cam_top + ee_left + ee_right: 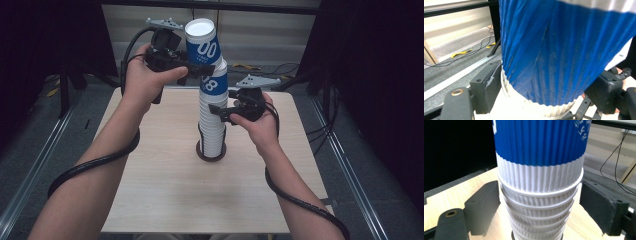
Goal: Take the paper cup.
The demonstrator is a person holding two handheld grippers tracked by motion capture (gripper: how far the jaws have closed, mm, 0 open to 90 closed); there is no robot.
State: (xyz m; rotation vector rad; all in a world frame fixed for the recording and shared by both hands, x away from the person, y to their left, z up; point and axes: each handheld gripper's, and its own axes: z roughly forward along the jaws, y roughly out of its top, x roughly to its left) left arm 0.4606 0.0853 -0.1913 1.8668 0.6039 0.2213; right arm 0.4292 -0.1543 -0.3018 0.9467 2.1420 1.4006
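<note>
Left gripper (pixel 199 70): raised at the top of the column, jaws closed part-way onto the blue wall of the top cup (pixel 202 41) — the left gripper view shows both black jaws against the ribbed sleeve. The cup tilts off the stack's axis, so it appears to be being worked loose.

Right gripper (pixel 221 113): lower down, jaws set either side of the cup stack (pixel 212 120); in the right gripper view a gap shows at each side, so the stack sits between the jaws unclamped — likely a guard to steady it.

Top cup: upside down, white base uppermost, partly lifted off the next blue cup (pixel 215 80).

Cup stack: inverted ribbed cups, nested, standing on a dark round base (pixel 200 152) near the centre of the table (pixel 165 200).

Judgement: one hand separates, the other braces, so the column does not topple.
</note>
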